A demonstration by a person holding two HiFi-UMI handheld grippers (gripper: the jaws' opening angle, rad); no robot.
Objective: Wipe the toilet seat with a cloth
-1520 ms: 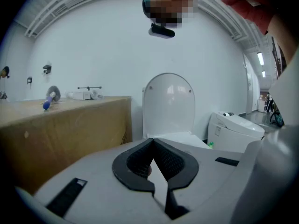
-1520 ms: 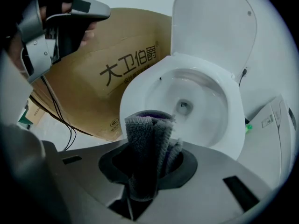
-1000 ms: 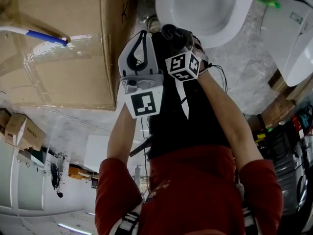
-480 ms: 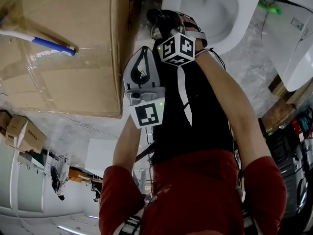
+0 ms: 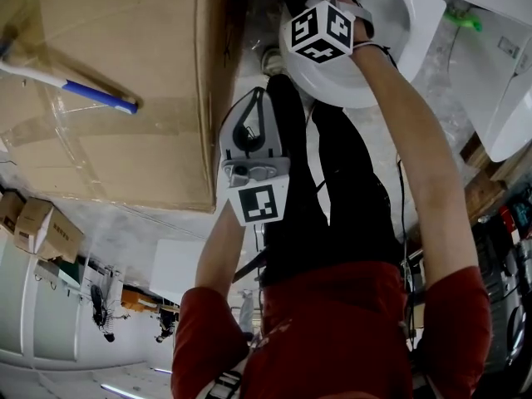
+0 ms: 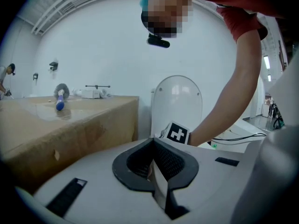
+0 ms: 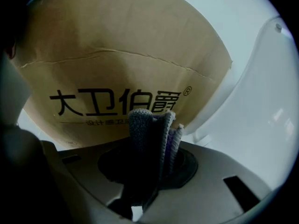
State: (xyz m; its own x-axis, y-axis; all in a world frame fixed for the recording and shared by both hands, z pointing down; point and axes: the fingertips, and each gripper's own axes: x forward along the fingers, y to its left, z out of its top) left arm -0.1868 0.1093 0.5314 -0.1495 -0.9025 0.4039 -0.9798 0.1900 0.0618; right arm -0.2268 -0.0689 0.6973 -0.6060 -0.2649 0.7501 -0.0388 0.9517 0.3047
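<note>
Clamping your right gripper (image 7: 150, 169) on the folded grey cloth (image 7: 150, 129), cloth standing up between its jaws, close to the toilet seat (image 5: 409, 13) and cardboard box (image 7: 117, 50), your left gripper (image 6: 156, 171) closed on nothing.

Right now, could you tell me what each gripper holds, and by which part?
The right gripper is shut on the cloth, pinching its bunched folds, whose edges stick out past the jaws. The left gripper is shut on nothing.
</note>
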